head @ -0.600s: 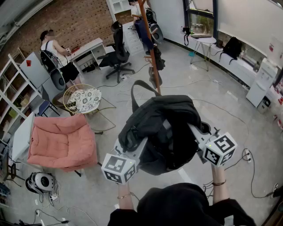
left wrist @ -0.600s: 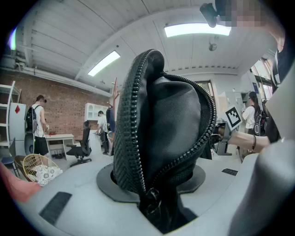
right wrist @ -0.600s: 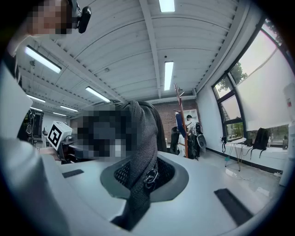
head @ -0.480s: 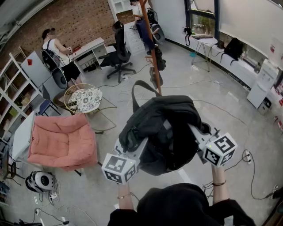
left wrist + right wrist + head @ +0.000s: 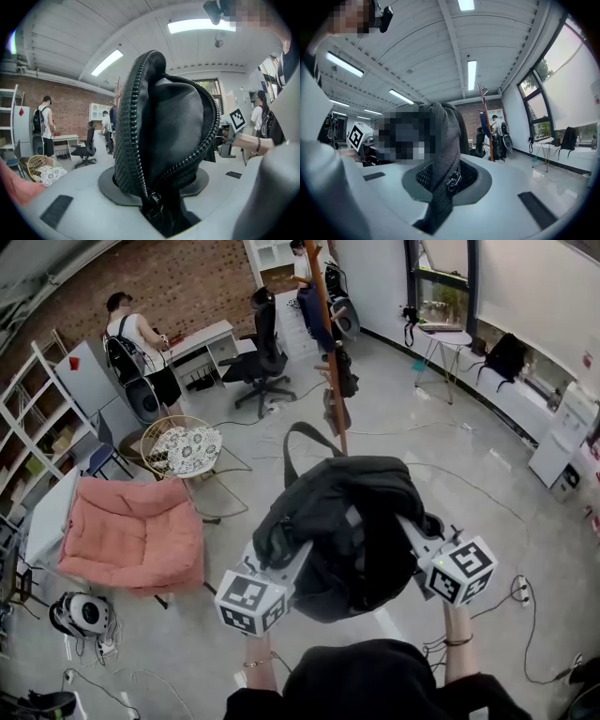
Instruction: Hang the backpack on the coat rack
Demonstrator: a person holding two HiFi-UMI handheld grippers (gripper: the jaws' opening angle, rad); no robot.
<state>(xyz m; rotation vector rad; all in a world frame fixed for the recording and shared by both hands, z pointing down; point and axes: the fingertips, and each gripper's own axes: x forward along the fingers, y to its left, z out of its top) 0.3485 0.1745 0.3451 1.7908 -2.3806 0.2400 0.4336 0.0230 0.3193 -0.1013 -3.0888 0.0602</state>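
Nearest the camera, both grippers are held out in front of the person, low in the head view. The left gripper (image 5: 281, 563) is clamped on a thick fold of the backpack (image 5: 349, 521). In the left gripper view a zippered seam of black fabric fills the gap between its jaws, with the zipper pull low between them. The right gripper (image 5: 414, 529) is closed almost flat on a thin strip of dark mesh webbing from the same backpack, and a small metal ring hangs at the pinch point.

The backpack is carried in the air between the two grippers, above the grey floor (image 5: 469, 456). Its carry loop (image 5: 305, 442) stands up on the far side.

Beyond the backpack, the wooden coat rack (image 5: 330, 352) stands upright – well apart from the backpack – with dark items already hanging on its pole. To the left is a pink armchair (image 5: 131, 535), with a round wicker table (image 5: 183, 448) just behind it. Farther back, a black office chair (image 5: 262, 343) faces a white desk (image 5: 202, 341). A person (image 5: 141, 352) stands at the desk, near the brick wall.
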